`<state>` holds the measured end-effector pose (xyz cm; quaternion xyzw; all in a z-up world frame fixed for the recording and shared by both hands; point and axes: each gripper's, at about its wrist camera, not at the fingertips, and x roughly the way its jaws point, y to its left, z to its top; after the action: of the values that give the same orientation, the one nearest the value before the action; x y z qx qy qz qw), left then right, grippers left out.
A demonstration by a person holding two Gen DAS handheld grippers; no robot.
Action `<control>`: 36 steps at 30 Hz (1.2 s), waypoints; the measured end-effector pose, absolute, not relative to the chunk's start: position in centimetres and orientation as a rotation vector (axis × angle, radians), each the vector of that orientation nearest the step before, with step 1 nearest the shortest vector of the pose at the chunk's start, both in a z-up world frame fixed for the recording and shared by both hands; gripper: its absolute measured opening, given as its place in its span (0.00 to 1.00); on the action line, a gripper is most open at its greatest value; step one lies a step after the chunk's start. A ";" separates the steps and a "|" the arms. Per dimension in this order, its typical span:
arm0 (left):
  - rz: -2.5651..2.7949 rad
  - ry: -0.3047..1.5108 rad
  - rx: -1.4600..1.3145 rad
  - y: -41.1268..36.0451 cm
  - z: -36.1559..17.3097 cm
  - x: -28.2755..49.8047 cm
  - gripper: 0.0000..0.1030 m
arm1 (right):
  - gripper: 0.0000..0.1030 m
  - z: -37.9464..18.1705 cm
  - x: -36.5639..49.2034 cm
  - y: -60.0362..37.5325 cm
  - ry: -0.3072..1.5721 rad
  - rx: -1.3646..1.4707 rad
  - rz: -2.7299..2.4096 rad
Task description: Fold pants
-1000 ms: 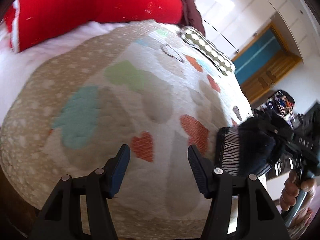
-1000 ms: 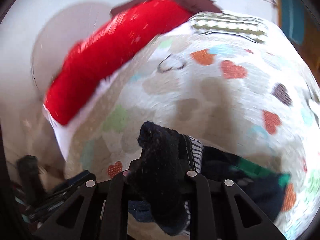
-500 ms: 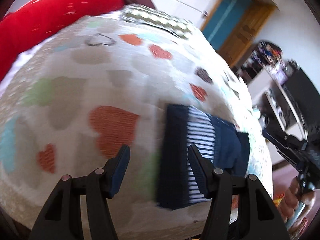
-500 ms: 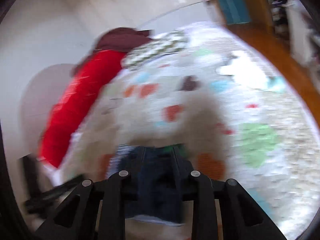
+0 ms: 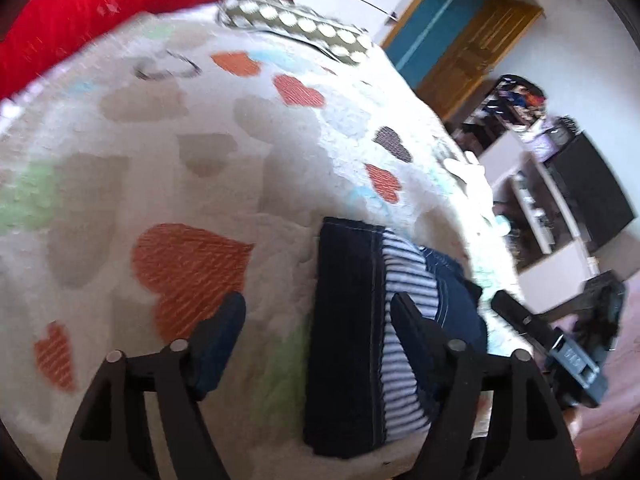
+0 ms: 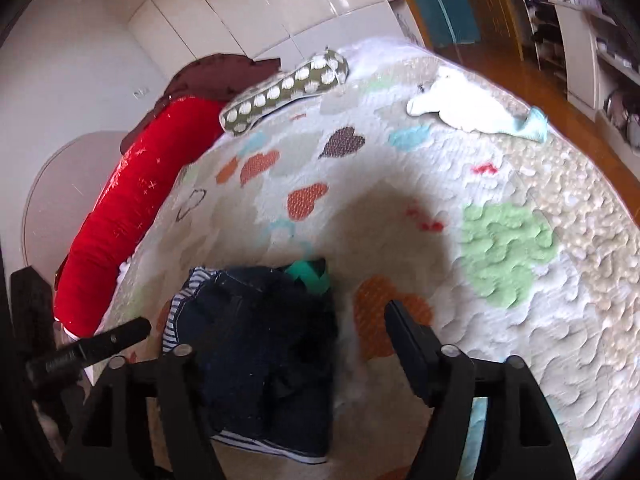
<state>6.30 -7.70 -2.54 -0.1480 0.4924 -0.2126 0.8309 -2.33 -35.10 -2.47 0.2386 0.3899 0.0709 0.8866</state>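
From the left wrist view, the left gripper (image 5: 318,326) hangs over the near edge of the bed, its jaws spread wide with nothing between them. The pants (image 5: 360,332), dark denim with a striped lining showing, lie folded into a compact stack on the quilt (image 5: 240,152), a white cover patched with orange, green and grey hearts. The stack sits at the bed's near edge, partly behind the gripper's right finger. A red bolster (image 5: 80,12) runs along the far side, and a polka-dot pillow (image 5: 296,26) lies by the far corner. Beyond the bed are a wooden door frame (image 5: 472,36) and cluttered shelves (image 5: 536,208); the picture is slightly blurred.

From the right wrist view, the right gripper (image 6: 286,344) is likewise wide open and empty. The pants (image 6: 260,336) rest on the quilt (image 6: 540,340) just ahead of its left finger, a green patch at their far edge. A white cloth (image 6: 468,108) lies near the far edge of the bed, beside the wooden floor (image 6: 532,92). The red bolster (image 6: 128,220) and polka-dot pillow (image 6: 288,88) sit against the white wall.
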 end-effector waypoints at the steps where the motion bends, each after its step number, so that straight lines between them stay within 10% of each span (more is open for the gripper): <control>1: -0.491 1.064 -0.336 -8.1 -3.2 7.0 0.73 | 0.76 -2.9 -2.2 -35.1 0.827 0.527 0.169; 5: -0.642 1.160 -0.398 -10.2 -6.2 8.9 0.81 | 0.75 -6.8 0.1 -35.4 0.900 0.716 0.253; 7: -0.674 1.177 -0.433 -10.8 -6.9 8.9 0.81 | 0.49 -8.1 1.8 -35.3 0.907 0.778 0.290; 9: -0.722 1.176 -0.475 -10.9 -6.6 8.9 0.50 | 0.39 -8.8 2.2 -35.2 0.918 0.865 0.333; 13: -0.716 1.141 -0.518 -10.1 -4.6 9.5 0.47 | 0.27 -7.2 2.6 -35.0 0.893 0.864 0.367; 19: -0.609 1.044 -0.464 -9.3 -0.2 14.3 0.48 | 0.27 -2.3 6.9 -33.6 0.799 0.812 0.416; 24: -0.351 1.082 -0.259 -10.2 -2.4 17.9 0.49 | 0.48 -3.3 13.1 -31.6 0.835 0.620 0.246; 36: -0.251 0.887 -0.267 -6.0 0.5 9.2 0.50 | 0.44 -2.2 10.2 -28.5 0.790 0.503 0.344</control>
<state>9.21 -6.03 0.51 -0.1283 0.4265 -0.1210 0.8871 10.16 -28.52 -2.19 0.2412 0.3787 0.1652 0.8781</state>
